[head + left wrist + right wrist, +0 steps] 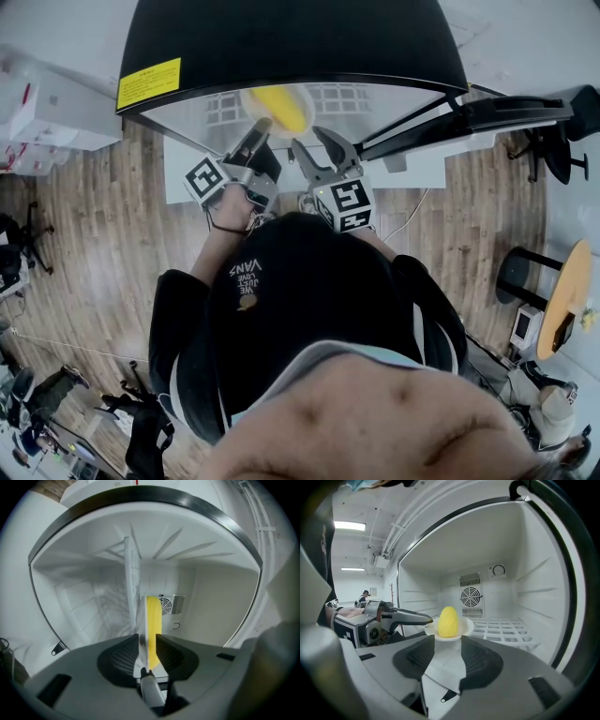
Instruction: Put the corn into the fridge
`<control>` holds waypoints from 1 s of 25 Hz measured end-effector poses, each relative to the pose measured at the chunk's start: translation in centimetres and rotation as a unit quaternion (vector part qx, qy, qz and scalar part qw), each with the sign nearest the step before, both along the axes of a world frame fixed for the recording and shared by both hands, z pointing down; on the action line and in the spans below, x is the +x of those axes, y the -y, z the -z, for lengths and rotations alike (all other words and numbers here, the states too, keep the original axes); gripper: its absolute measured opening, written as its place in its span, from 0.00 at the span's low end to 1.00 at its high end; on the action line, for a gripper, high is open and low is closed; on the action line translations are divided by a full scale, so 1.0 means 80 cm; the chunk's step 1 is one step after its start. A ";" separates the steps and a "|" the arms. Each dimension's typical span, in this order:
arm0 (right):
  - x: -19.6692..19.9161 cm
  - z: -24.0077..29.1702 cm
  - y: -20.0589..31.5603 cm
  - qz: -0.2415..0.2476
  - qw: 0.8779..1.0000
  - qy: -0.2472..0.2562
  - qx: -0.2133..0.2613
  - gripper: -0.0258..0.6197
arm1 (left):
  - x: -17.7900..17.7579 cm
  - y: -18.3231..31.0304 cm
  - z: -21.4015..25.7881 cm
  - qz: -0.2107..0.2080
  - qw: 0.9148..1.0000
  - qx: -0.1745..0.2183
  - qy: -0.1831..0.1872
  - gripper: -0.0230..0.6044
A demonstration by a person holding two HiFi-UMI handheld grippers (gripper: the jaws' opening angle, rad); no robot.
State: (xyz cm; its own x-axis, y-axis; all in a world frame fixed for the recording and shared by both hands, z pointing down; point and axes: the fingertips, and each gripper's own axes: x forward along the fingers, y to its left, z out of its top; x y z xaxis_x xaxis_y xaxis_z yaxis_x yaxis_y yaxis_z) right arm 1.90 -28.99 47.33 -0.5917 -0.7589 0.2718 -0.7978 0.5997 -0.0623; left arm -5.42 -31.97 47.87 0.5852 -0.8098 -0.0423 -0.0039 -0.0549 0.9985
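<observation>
Wood-plank flooring (pixel 103 253) surrounds the black-shelled fridge with a white interior (pixel 534 573), which stands open in front of the person. At its back wall sits a round fan grille (pixel 470 596), and a white wire shelf (pixel 506 630) runs across the lower part.

The left gripper (pixel 255 127) reaches into the opening with its jaws closed on the rim of a small round white plate (pixel 464 629). In the left gripper view the plate shows edge-on, pinched between the two jaws. The yellow cob of corn (pixel 449 621) lies on the plate, just beyond the left jaw tips and inside the fridge cavity, in front of the fan grille. Whether the plate rests on the wire shelf or is held above it cannot be told.

The right gripper (pixel 314 142) is just beside the left one at the fridge mouth. Its jaws stand wide apart with nothing between them. The plate and corn lie straight ahead of its tips, near but not touching.
</observation>
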 end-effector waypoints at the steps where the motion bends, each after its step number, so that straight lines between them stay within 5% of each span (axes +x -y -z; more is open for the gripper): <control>1: 0.000 0.000 0.001 0.000 1.000 0.000 0.000 0.32 | 0.000 -0.001 -0.001 0.000 1.000 -0.001 -0.001 0.18; 25: -0.016 0.002 0.028 0.012 1.000 -0.005 -0.002 0.32 | -0.036 -0.002 -0.002 0.042 0.999 -0.004 -0.009 0.18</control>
State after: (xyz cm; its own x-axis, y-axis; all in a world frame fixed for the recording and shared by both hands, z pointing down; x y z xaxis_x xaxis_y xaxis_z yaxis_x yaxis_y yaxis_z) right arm 0.59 -31.25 47.13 -0.6076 -0.7431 0.2804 -0.7833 0.6190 -0.0568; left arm -8.29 -31.82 48.01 0.5137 -0.8568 -0.0452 0.0092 -0.0472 0.9988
